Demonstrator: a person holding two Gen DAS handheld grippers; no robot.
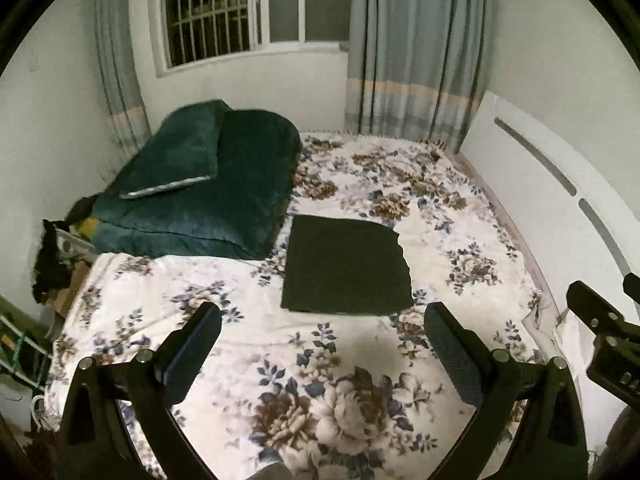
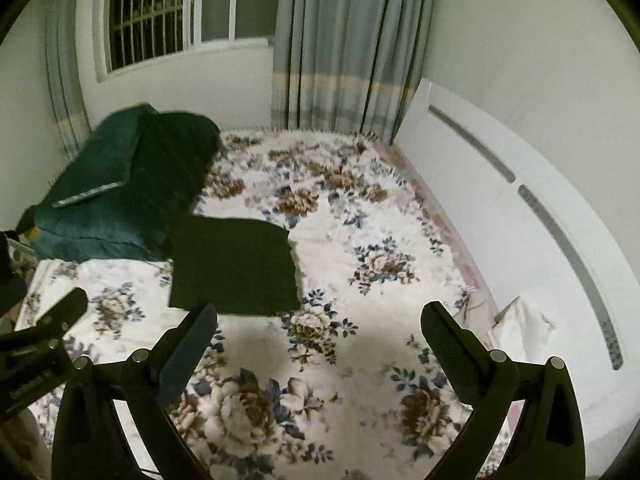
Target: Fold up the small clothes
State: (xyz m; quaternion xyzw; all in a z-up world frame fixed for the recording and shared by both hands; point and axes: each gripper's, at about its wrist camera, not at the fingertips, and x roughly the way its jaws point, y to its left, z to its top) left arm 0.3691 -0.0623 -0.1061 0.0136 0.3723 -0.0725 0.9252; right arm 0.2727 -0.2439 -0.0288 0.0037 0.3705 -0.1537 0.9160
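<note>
Folded dark garment (image 1: 346, 266) lies flat as a neat rectangle on a floral bedsheet (image 1: 360, 360), its far left edge just beside a heaped dark green quilt (image 1: 200, 184) at the head of the bed. Both hand-held grippers hang above the near part of the sheet, well short of the cloth. The left gripper (image 1: 324, 340) has its jaws spread wide with nothing but printed flowers between them; the right gripper (image 2: 320, 340) is likewise fully parted and holds nothing.

Seen from the left wrist, the garment sits almost straight ahead between the two fingers, and part of the right gripper's black frame enters at the right edge. That view alone takes in the clutter off the bed's left side: a dark shaggy object (image 1: 50, 264) and a green-and-white rack (image 1: 20, 352) near the floor.

From the right wrist, the garment shifts to the left, its near edge just above the left finger (image 2: 188, 356), and the left gripper's frame intrudes at the lower left. This view shows more of the white headboard (image 2: 520, 216) curving along the right, and a white pillow (image 2: 520, 328) tucked against it.

A barred window (image 1: 212, 12) and striped grey curtains (image 1: 416, 48) back the scene in both views.
</note>
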